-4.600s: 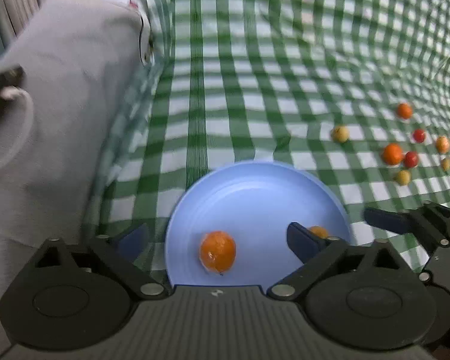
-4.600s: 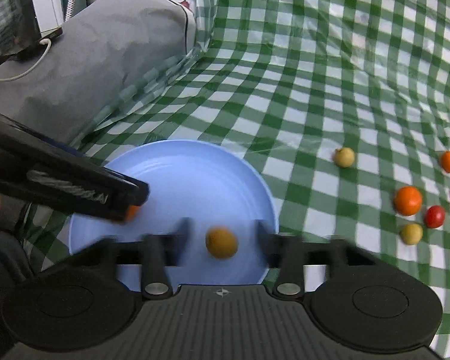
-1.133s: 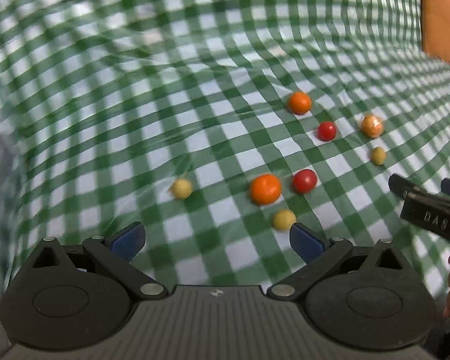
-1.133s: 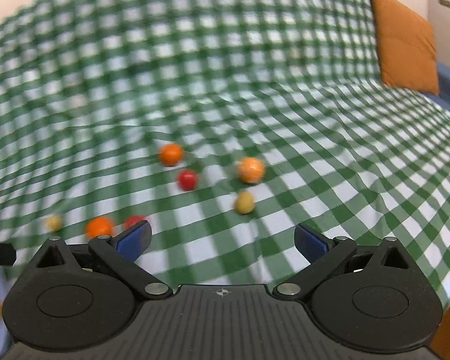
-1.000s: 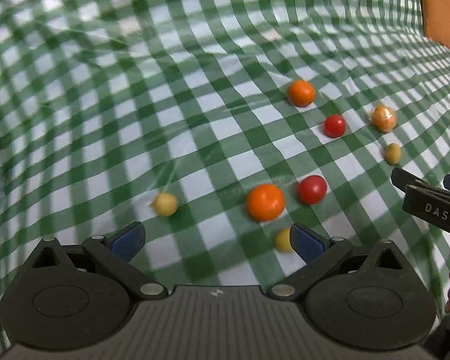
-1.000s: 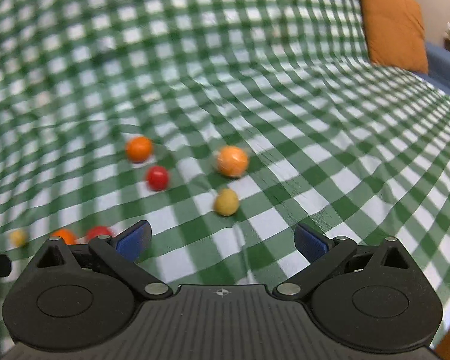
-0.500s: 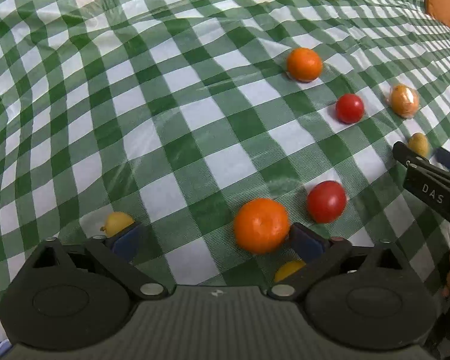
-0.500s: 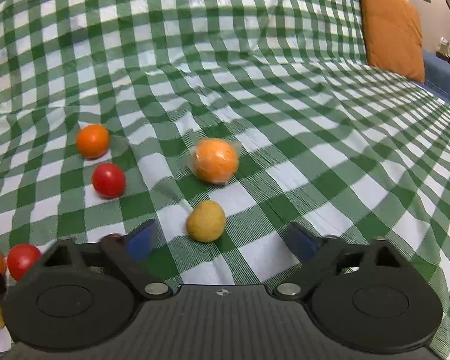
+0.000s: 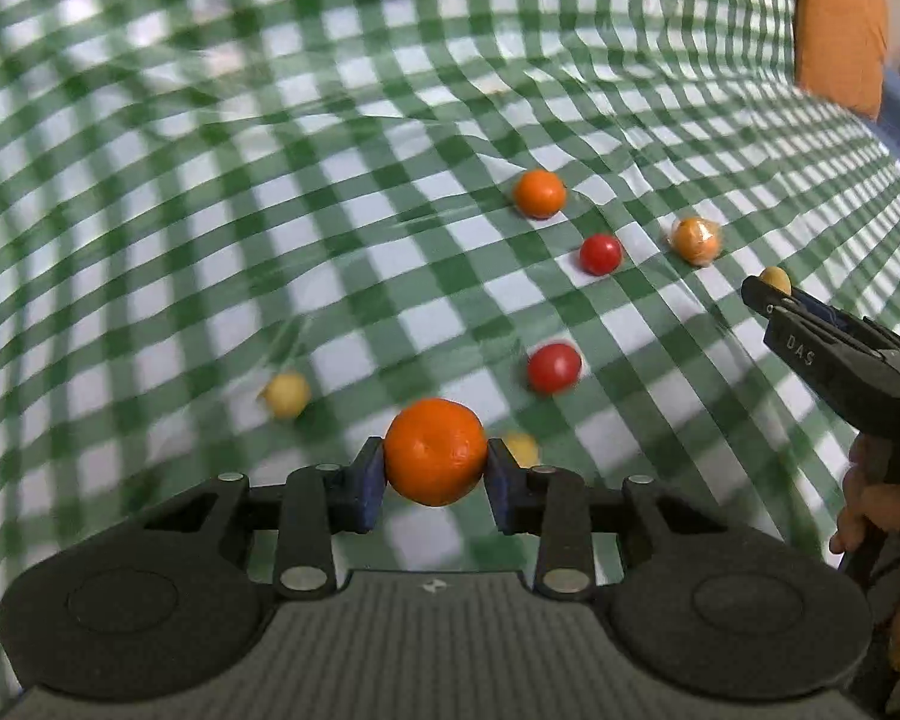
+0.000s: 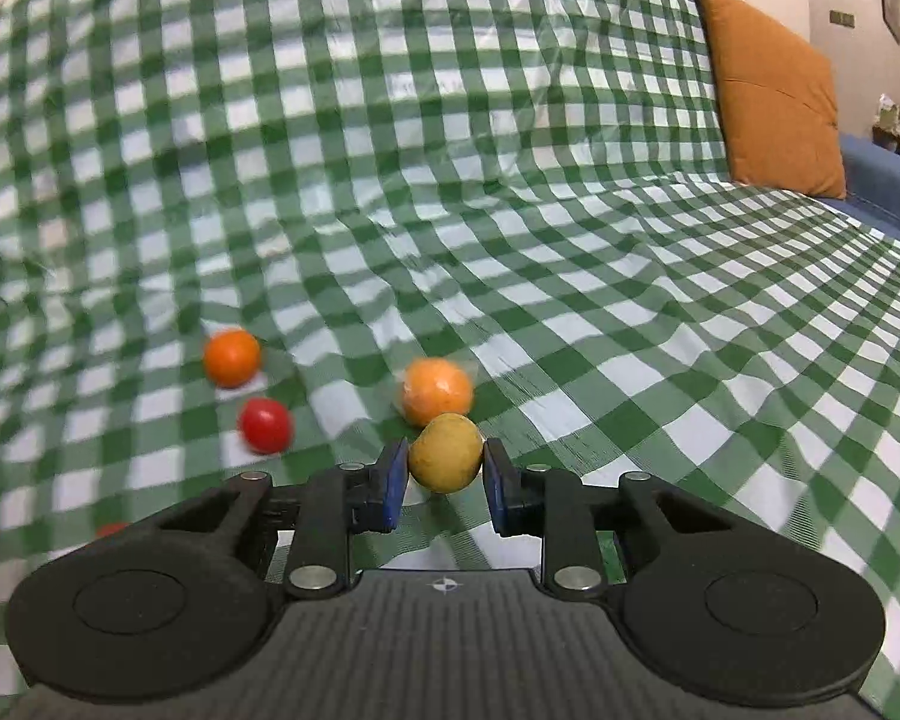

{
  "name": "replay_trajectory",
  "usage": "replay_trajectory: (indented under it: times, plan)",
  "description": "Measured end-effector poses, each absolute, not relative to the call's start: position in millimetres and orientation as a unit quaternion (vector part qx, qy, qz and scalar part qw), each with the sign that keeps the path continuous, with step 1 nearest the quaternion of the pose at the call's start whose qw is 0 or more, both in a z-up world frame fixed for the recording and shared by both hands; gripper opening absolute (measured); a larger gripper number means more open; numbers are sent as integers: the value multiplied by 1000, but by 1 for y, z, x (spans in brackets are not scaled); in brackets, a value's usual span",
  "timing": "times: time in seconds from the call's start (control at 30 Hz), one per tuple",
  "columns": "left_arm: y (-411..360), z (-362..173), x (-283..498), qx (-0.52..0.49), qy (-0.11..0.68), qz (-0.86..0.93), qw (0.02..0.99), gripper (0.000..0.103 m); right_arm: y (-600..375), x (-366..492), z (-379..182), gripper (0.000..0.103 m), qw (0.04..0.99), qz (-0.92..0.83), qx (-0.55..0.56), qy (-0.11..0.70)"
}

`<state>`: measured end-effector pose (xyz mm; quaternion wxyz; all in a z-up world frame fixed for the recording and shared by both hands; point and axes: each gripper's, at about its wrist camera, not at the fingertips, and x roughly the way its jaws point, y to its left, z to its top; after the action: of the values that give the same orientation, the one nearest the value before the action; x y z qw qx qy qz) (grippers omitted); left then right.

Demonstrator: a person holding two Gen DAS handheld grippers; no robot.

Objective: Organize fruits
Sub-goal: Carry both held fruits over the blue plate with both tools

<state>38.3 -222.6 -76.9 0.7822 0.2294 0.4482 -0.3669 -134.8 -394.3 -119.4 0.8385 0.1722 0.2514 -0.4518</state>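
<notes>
Left wrist view: left gripper [image 9: 435, 471] jaws closing on round orange [image 9: 435, 450]; right gripper [image 10: 444, 486] clamps upright-oval yellow fruit [image 10: 445, 451].

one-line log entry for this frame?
phase: pick | left gripper: closing on orange fruit | right gripper: shut on yellow fruit | left on checkered cloth: six fruits

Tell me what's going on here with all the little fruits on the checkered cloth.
A person is collecting fruit with two tools. The left hand-held gripper is closing on an orange fruit; the right hand-held gripper is shut on a small yellow fruit. Other fruits remain loose on the green checkered cloth.
</notes>
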Motion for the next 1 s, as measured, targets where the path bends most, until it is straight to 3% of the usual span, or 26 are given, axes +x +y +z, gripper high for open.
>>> replay_trajectory:
  times: [0.3,0.53,1.0]
  plan:
    - [-108,-26,-26,227,491,-261,799,39,-268,-164,-41,28,898,-296,182,271]
    - [-27,9,-63,219,483,-220,819,39,-177,-180,1,28,915,-174,207,301]
    - [72,34,-115,159,468,-201,846,39,-68,-194,50,28,941,-83,111,309]
